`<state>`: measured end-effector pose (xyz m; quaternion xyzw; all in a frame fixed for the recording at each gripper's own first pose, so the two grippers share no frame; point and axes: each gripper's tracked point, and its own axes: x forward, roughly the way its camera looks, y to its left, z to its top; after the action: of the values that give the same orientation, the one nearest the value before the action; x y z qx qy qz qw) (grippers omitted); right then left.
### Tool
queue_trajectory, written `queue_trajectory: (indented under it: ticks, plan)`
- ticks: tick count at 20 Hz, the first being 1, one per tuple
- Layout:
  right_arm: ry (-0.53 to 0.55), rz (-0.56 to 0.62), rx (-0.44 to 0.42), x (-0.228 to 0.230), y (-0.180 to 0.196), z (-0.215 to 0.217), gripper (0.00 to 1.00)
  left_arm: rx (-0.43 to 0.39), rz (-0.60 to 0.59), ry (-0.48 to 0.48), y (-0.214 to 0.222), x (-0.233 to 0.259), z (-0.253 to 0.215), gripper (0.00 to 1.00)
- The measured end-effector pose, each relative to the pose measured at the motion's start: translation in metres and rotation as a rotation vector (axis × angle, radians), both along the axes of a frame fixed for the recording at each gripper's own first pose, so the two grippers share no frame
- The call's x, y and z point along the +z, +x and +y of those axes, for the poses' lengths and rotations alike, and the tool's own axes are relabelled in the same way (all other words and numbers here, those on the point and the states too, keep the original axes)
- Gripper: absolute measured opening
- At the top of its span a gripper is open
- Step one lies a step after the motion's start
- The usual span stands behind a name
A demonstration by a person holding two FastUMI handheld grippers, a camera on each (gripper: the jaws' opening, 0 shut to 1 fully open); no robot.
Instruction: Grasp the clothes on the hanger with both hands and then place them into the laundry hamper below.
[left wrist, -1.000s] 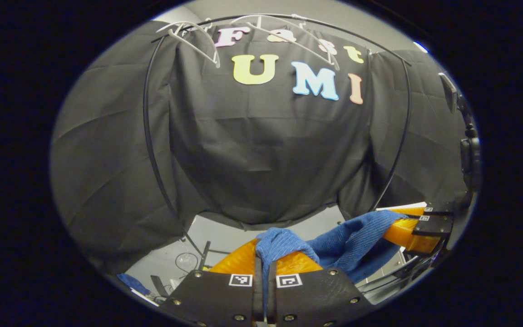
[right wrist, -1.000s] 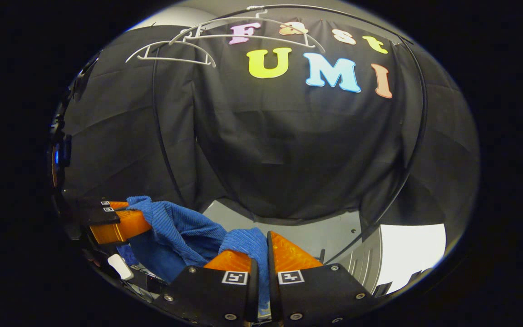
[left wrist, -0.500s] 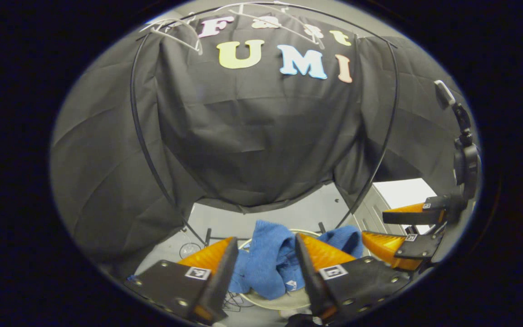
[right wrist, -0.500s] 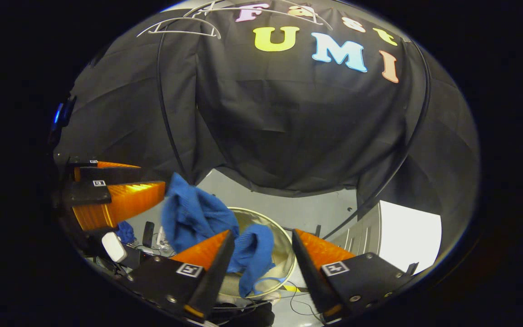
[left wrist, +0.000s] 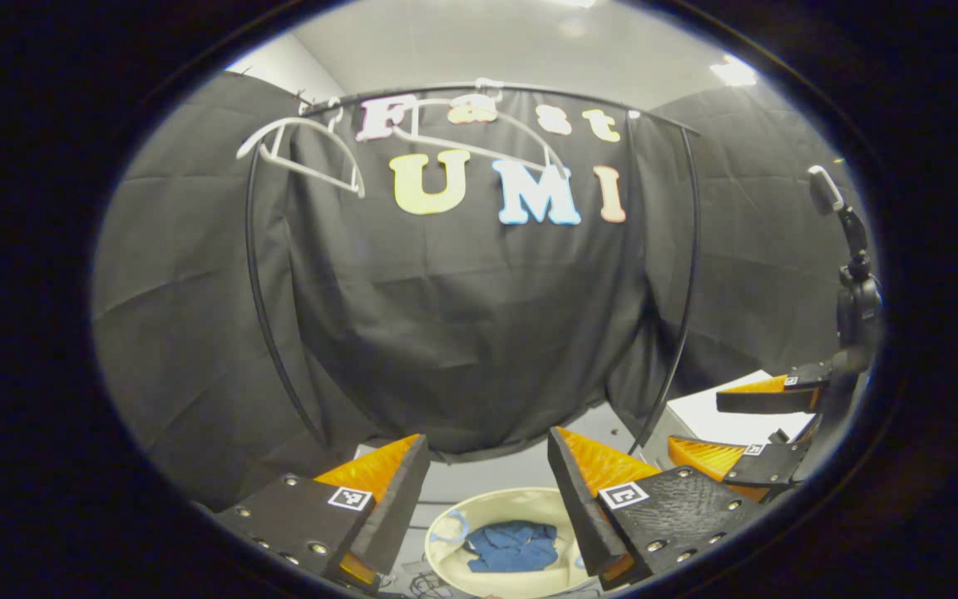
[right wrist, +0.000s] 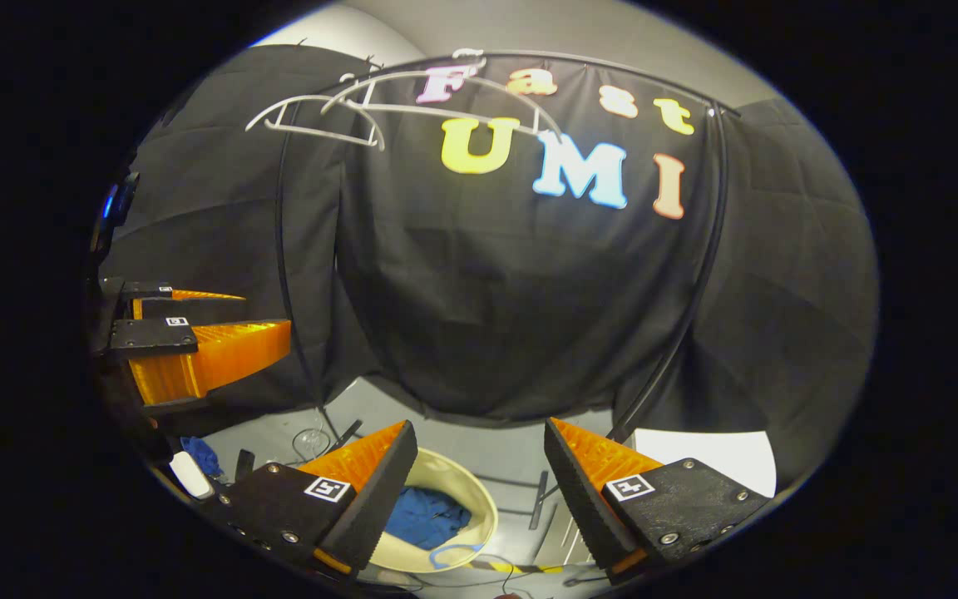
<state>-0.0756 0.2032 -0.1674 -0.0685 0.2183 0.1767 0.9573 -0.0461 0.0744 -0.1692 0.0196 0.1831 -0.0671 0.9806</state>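
The crumpled blue knit garment [left wrist: 512, 545] sits in the round cream laundry hamper [left wrist: 479, 509], partly hidden behind the fingers. Left gripper [left wrist: 487, 462] and right gripper [right wrist: 476, 449] both gape, holding nothing.

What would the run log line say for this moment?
left hand-held gripper open | right hand-held gripper open | blue garment in hamper | hangers bare

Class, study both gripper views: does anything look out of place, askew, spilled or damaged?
Nothing stands out. The blue garment lies crumpled inside the cream laundry hamper, none over the rim. Two white hangers hang bare on the rail. The left gripper and right gripper are open, holding nothing.
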Motion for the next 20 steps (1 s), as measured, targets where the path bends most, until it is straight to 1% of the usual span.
queue_trajectory:
  ticks: [4, 6, 7, 10, 13, 17, 20]
  plan:
    - [0.069, -0.132, -0.041, 0.066, 0.003, -0.035, 0.96, 0.050, -0.142, -0.029, 0.005, 0.074, -0.015, 0.89]
    - [0.092, -0.187, -0.070, 0.094, 0.002, -0.053, 0.95, 0.065, -0.210, -0.040, -0.001, 0.110, -0.019, 0.89]
    - [0.105, -0.208, -0.088, 0.104, 0.000, -0.061, 0.95, 0.067, -0.238, -0.046, -0.003, 0.130, -0.023, 0.89]
    - [0.117, -0.268, -0.146, 0.136, -0.002, -0.085, 0.96, 0.065, -0.311, -0.071, -0.014, 0.171, -0.029, 0.89]
    - [0.118, -0.333, -0.191, 0.160, -0.007, -0.103, 0.95, 0.062, -0.339, -0.060, -0.032, 0.190, -0.042, 0.89]
    - [0.152, -0.379, -0.213, 0.181, -0.024, -0.118, 0.95, 0.078, -0.378, -0.045, -0.043, 0.206, -0.041, 0.89]
    - [0.179, -0.390, -0.215, 0.183, -0.031, -0.120, 0.95, 0.091, -0.393, -0.037, -0.051, 0.213, -0.038, 0.89]
